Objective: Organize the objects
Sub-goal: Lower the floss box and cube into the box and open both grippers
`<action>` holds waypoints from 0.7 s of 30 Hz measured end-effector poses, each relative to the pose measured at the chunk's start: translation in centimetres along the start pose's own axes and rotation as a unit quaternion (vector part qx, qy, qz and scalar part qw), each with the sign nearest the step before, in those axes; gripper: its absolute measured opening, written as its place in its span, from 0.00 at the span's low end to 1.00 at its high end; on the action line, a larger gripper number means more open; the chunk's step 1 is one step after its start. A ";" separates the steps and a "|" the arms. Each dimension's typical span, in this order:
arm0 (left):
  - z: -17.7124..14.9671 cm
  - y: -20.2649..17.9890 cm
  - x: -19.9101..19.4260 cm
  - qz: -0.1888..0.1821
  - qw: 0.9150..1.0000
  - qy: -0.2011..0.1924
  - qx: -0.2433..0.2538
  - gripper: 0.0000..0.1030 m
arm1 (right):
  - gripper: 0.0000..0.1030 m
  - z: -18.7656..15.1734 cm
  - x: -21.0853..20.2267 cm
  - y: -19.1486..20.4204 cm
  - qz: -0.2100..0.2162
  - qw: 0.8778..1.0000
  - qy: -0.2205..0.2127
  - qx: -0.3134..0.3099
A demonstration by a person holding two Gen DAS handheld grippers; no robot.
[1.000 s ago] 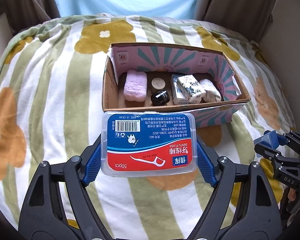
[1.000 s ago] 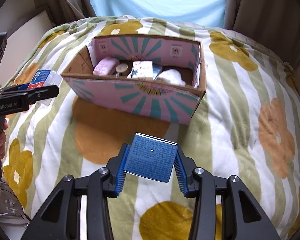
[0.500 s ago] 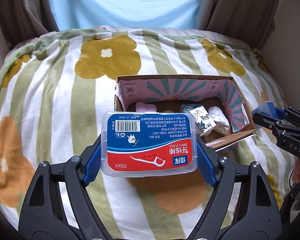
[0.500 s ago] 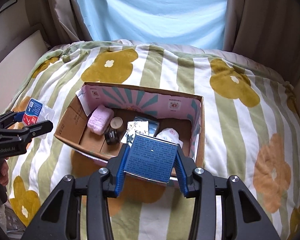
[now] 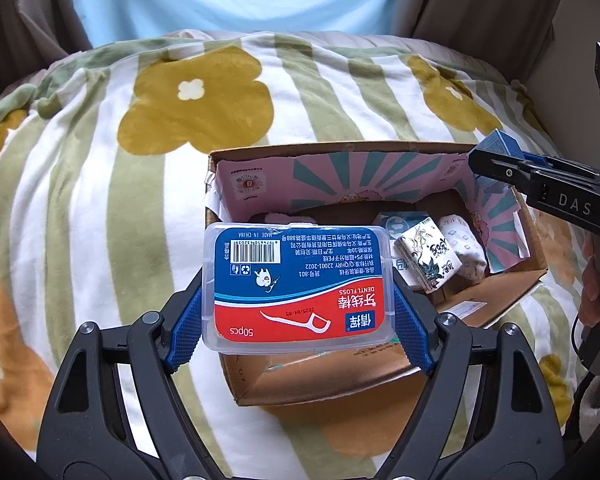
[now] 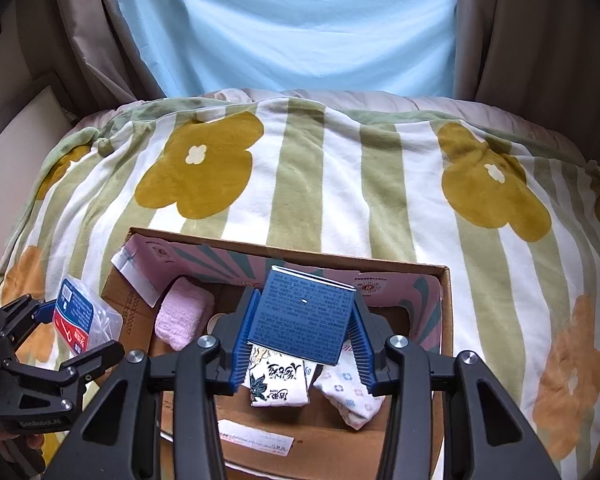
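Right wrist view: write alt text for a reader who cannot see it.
The right gripper clamps a small blue box above an open cardboard box on a flower-patterned blanket. Inside lie a pink cloth and tissue packs. At left, the left gripper holds a dental floss case.

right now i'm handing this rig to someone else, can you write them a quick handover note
Left gripper: shut on the dental floss box, held above the near left end of the cardboard box.
Right gripper: shut on the small blue box, held over the middle of the cardboard box.
Already inside: pink towel, patterned tissue pack, floral tissue pack, and a small jar, mostly hidden.
Left to do: lower and release both held boxes into the cardboard box. The open floor at its right end looks like the easiest spot.
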State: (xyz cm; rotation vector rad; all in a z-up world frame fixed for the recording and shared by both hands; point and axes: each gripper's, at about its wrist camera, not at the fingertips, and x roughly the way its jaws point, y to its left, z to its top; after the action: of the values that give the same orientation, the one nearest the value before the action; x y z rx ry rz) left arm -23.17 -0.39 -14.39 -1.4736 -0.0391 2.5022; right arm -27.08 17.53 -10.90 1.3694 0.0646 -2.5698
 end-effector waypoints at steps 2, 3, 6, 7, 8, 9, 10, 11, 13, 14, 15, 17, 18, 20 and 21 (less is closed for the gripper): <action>0.0 0.2 0.8 -0.005 1.000 0.007 -0.002 0.77 | 0.39 0.1 0.8 -0.2 -0.002 1.000 0.005 0.002; -0.1 0.2 1.1 -0.007 1.000 0.010 -0.001 0.77 | 0.39 0.0 1.1 -0.2 -0.003 1.000 0.007 0.003; -0.3 0.2 1.8 -0.009 1.000 0.018 0.003 0.77 | 0.39 -0.1 1.9 -0.2 -0.004 1.000 0.013 0.005; -0.3 0.2 2.0 -0.012 1.000 0.020 0.005 0.77 | 0.39 -0.2 2.0 -0.2 -0.004 1.000 0.014 0.006; -0.4 0.2 2.2 -0.013 1.000 0.021 0.006 0.77 | 0.39 -0.2 2.1 -0.2 -0.004 1.000 0.016 0.007; -0.4 0.2 2.2 -0.013 1.000 0.022 0.006 0.77 | 0.39 -0.2 2.3 -0.1 -0.002 1.000 0.016 0.009; -0.3 0.2 2.3 -0.014 1.000 0.023 0.005 0.77 | 0.39 -0.1 2.3 -0.2 0.005 1.000 0.013 0.011; -0.3 0.2 2.5 -0.016 0.999 0.027 0.004 0.77 | 0.39 0.0 2.3 -0.1 0.016 1.000 0.013 0.014; -0.1 0.3 2.6 -0.025 0.999 0.030 -0.002 0.79 | 0.40 0.2 2.6 0.1 0.032 0.999 0.016 0.018; 0.0 0.3 2.7 -0.033 0.999 0.031 -0.006 0.83 | 0.40 0.3 2.7 0.4 0.034 0.999 0.018 0.016; 0.0 0.2 2.8 -0.041 0.998 0.035 -0.009 0.97 | 0.41 0.5 2.7 0.7 0.034 0.999 0.018 0.012; 0.0 -0.2 2.7 -0.048 0.998 0.034 -0.007 1.00 | 0.52 0.7 2.6 1.2 0.037 0.999 0.017 0.007; 0.0 -0.5 2.6 -0.040 0.999 0.032 0.000 1.00 | 0.67 0.8 2.6 1.3 0.042 0.999 0.016 0.009; -0.1 -0.9 2.5 -0.031 0.999 0.032 0.012 1.00 | 0.78 0.9 2.1 1.2 0.040 0.999 0.001 0.020; -0.2 -1.0 2.4 -0.030 0.999 0.031 0.014 1.00 | 0.78 0.9 1.9 1.1 0.040 0.999 -0.001 0.027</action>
State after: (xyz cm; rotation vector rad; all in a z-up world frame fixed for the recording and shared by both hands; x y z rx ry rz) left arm -23.92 1.11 -16.36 -1.5150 -0.0373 2.4003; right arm -28.61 15.97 -11.92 1.3607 -0.0598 -2.5236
